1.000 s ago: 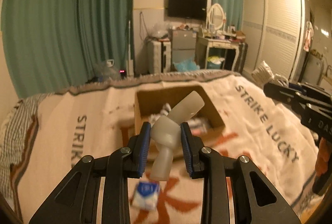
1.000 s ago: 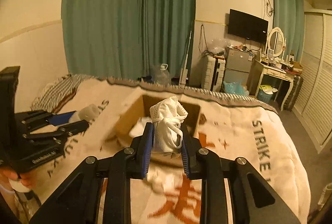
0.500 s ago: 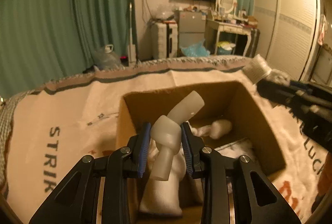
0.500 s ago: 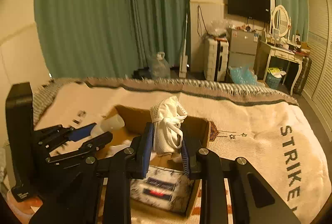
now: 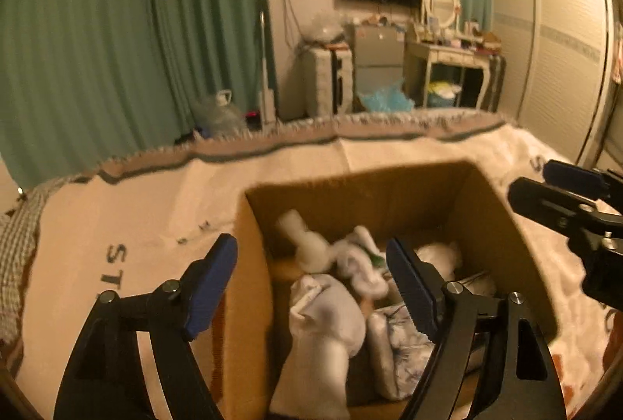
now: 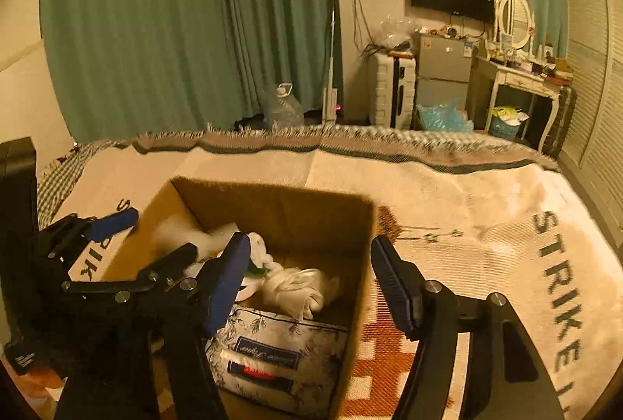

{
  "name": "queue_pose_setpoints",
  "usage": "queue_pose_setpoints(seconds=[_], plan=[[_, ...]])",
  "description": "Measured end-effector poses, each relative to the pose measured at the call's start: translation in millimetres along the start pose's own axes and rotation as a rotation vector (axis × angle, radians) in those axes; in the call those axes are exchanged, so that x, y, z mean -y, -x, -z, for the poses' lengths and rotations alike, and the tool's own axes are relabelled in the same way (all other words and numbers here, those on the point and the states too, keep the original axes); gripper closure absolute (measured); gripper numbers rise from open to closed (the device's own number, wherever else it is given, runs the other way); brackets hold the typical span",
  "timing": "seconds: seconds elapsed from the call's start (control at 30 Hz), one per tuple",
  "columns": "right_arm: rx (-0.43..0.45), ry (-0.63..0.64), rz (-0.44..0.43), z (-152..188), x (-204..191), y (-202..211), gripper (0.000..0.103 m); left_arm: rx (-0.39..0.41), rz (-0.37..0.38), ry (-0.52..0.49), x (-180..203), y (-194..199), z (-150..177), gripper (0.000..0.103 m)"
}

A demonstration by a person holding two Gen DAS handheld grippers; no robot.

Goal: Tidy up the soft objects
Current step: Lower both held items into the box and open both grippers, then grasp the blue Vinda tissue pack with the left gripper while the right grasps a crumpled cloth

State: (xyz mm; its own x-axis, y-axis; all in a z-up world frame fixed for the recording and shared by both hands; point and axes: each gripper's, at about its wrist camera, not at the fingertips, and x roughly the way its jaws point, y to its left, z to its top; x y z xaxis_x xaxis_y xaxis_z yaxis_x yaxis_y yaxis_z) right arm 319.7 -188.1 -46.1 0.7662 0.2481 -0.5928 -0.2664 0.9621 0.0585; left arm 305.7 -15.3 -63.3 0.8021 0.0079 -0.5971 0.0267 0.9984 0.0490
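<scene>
An open cardboard box (image 5: 249, 287) (image 6: 362, 264) stands on the bed. It holds several soft white things: a rolled sock (image 5: 303, 240), a white bundle (image 5: 331, 318), a tied white cloth (image 6: 296, 287) and a floral tissue pack (image 6: 272, 353) (image 5: 397, 350). My left gripper (image 5: 311, 283) is open and empty above the box's left side; it also shows in the right wrist view (image 6: 155, 240). My right gripper (image 6: 307, 283) is open and empty above the box's right side; it also shows in the left wrist view (image 5: 557, 186).
The bed carries a cream blanket (image 6: 486, 209) with "STRIKE" lettering and a fringed far edge. Beyond it are green curtains (image 6: 175, 30), a water jug (image 6: 284, 108), a suitcase (image 6: 389, 89), a small fridge (image 6: 444, 69), a dressing table (image 6: 514, 77) and a wardrobe (image 5: 560, 30).
Both grippers have opened over the box. The rolled sock has dropped from the left one and the tied white cloth from the right one; both now lie in the box.
</scene>
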Motion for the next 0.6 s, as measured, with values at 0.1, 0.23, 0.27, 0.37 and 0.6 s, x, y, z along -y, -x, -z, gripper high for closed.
queue_pose_setpoints(seconds=[0.1,0.23,0.27,0.37,0.6], plan=[[0.031,0.017,0.018,-12.2,-2.1,37.2,0.038,0.042,0.012,0.011,-1.3,37.4,-14.7,0.023],[0.082,0.035,0.037,-30.1,-10.4,103.6,0.038,0.134,0.016,-0.003,-2.6,112.1,-39.5,0.023],[0.097,0.039,0.042,-34.0,-13.7,119.9,0.038,0.157,0.017,-0.008,-2.9,129.5,-44.1,0.023],[0.149,0.053,0.046,-43.7,-24.5,177.7,0.038,0.242,0.020,-0.009,-7.6,191.2,-55.8,0.016],[0.257,0.088,0.073,-40.7,-54.4,302.0,0.011,0.383,0.010,0.011,-19.9,306.2,-44.2,0.007]])
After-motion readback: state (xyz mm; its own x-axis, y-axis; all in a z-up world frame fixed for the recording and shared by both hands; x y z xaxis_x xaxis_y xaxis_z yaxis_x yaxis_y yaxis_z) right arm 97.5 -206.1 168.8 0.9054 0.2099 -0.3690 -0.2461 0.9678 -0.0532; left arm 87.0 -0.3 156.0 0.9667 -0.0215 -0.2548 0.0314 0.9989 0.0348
